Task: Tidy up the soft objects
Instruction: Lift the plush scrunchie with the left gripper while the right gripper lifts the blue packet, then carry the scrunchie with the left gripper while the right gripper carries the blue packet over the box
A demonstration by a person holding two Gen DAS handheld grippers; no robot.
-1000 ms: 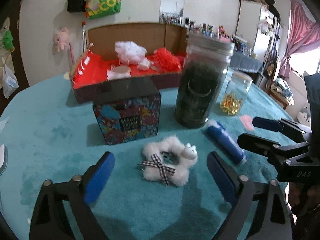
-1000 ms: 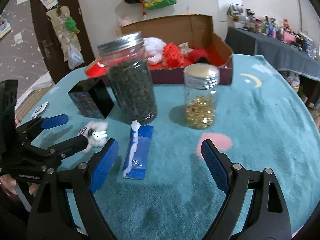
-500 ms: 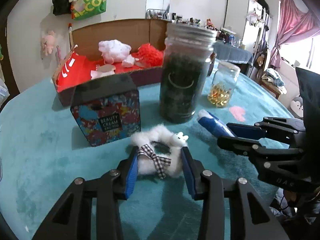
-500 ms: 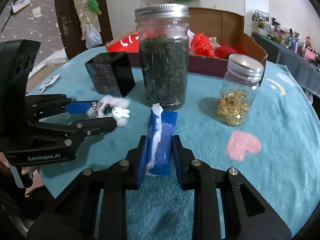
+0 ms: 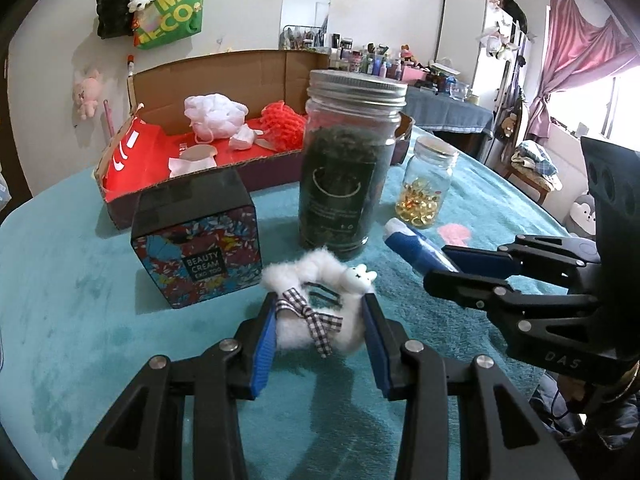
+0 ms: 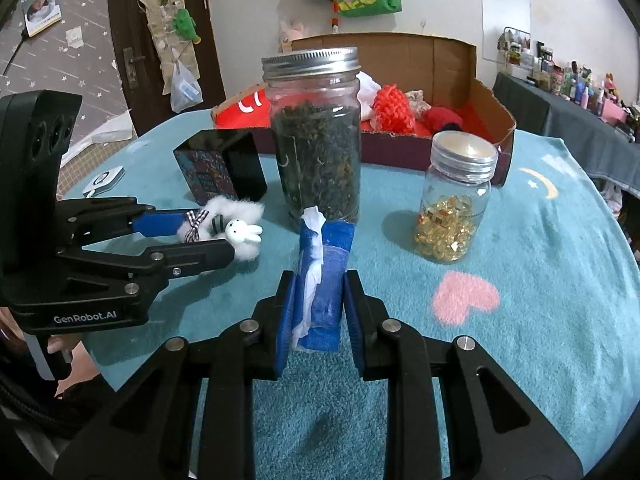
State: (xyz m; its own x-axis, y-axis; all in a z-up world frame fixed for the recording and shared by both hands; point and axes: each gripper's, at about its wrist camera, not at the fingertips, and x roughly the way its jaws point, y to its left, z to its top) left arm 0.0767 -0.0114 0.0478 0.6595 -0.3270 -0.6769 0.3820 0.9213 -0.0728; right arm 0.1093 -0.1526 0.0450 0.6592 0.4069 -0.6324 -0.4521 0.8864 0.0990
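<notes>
In the left wrist view, open teal cloth (image 5: 72,304) is seen at the lower left and between the gripper bodies; the upper middle is crowded. The cloth's curved edge runs along the upper left and right of the frame. In the right wrist view, bare cloth lies at the right, around a pink heart (image 6: 466,296).

The left gripper (image 5: 320,322) is closed partway on the white fluffy scrunchie (image 5: 316,300), its blue pads pressed to both sides. The right gripper (image 6: 318,306) is clamped narrowly on the blue tissue pack (image 6: 326,276), which lies at the centre of its frame, its far end just before the tall jar.

2 jars are counted: a tall jar (image 5: 346,164) of dark leaves and a small jar (image 5: 426,186) of gold capsules, standing apart. 1 patterned box (image 5: 198,240) stands left of the tall jar. 1 cardboard tray (image 5: 248,76) with a red floor is set behind, holding 1 white puff (image 5: 214,110) and 1 red puff (image 5: 282,122).

A green bag (image 5: 172,8) is hung on the wall at the upper left; pink curtains (image 5: 576,52) are seen at the upper right.
</notes>
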